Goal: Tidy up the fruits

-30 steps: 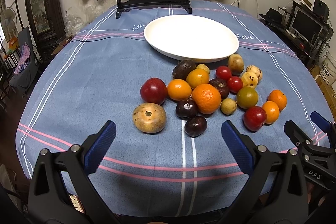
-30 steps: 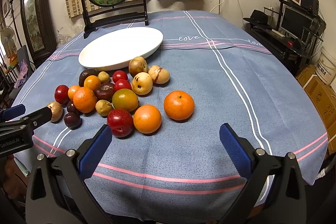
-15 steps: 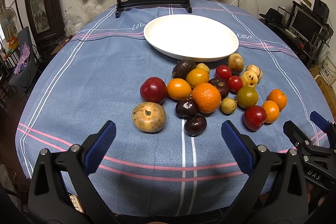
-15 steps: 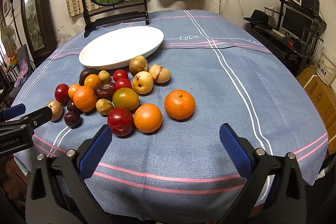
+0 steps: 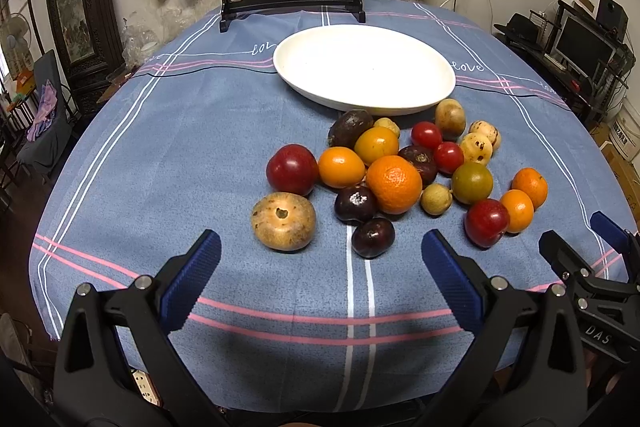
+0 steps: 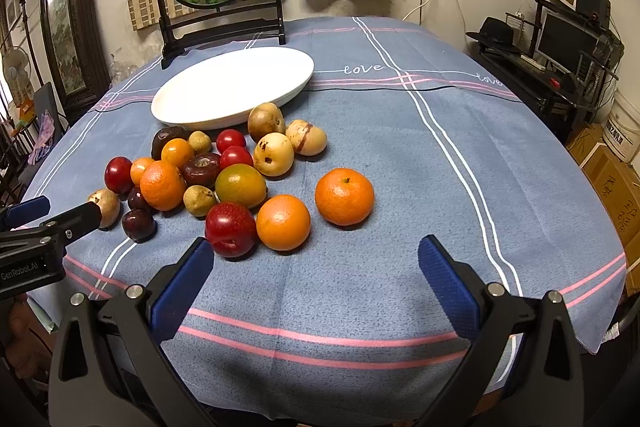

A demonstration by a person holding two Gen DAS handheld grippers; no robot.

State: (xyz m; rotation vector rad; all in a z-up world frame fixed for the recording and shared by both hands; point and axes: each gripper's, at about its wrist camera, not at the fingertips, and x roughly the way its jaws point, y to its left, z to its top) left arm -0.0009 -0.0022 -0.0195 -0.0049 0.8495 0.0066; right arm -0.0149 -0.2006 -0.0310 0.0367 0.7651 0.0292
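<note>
Between the spread blue fingers (image 5: 192, 277) of the left gripper (image 5: 320, 267) nothing is held; they hover over the near edge of the worktop (image 5: 160, 147), apart from the fruit. Just beyond them lie a dark plum (image 5: 373, 237) and a tan, flattened fruit (image 5: 283, 221) with a pitted top. The right gripper (image 6: 316, 277) is likewise wide open and empty, its left finger (image 6: 182, 291) near a red plum (image 6: 231, 229) that touches an orange (image 6: 283, 222); a second orange (image 6: 344, 196) sits slightly apart to the right.

Farther out, the rest of the fruits cluster in a loose pile on the blue cloth: a large orange (image 5: 394, 183), a red apple (image 5: 292, 169), cherry tomatoes (image 5: 426, 135), a greenish citrus (image 5: 472, 182) and pale spotted fruits (image 5: 476, 149). Behind the pile stands an empty white plate (image 5: 320, 43), its near rim almost touching the farthest fruits; it is presumably the destination.

The fruits look light, round and smooth, so they are likely to roll or slip if nudged off centre. The tomatoes and plums probably bruise under a hard squeeze. A sensible hold takes each fruit across its widest part, starting with the outliers, such as the lone orange, where the fingers have room on both sides.
</note>
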